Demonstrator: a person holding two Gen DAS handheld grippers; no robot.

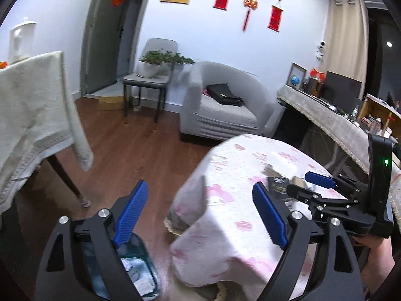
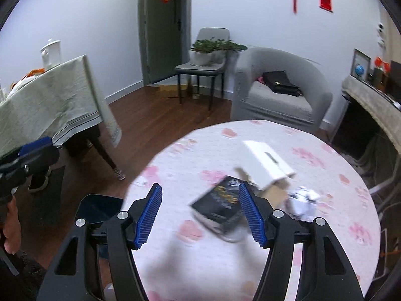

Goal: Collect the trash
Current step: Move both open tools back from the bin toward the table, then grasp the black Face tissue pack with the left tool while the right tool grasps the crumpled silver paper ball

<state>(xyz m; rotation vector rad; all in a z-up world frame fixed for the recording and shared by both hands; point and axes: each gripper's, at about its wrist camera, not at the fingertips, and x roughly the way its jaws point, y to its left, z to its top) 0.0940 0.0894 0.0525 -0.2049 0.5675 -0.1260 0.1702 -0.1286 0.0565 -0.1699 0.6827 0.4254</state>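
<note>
A round table with a pink-flowered cloth (image 2: 190, 258) carries trash: a black box (image 2: 220, 204), a white carton with an open cardboard end (image 2: 268, 163), and crumpled silver-white wrapping (image 2: 302, 202). My right gripper (image 2: 200, 213) is open and empty above the table, its right finger close to the black box. My left gripper (image 1: 200, 212) is open and empty, held over the table's left edge. The right gripper also shows in the left wrist view (image 1: 323, 183), over the trash. A bin with a blue-green liner (image 1: 136, 273) stands on the floor below the left gripper; it also shows in the right wrist view (image 2: 99, 207).
A second table with a beige cloth (image 2: 50, 105) stands at the left, a white jug (image 2: 51, 52) on it. A grey armchair (image 2: 278, 87) with a black bag, a chair with potted plants (image 2: 208, 52), and a cluttered side counter (image 1: 333, 120) lie beyond.
</note>
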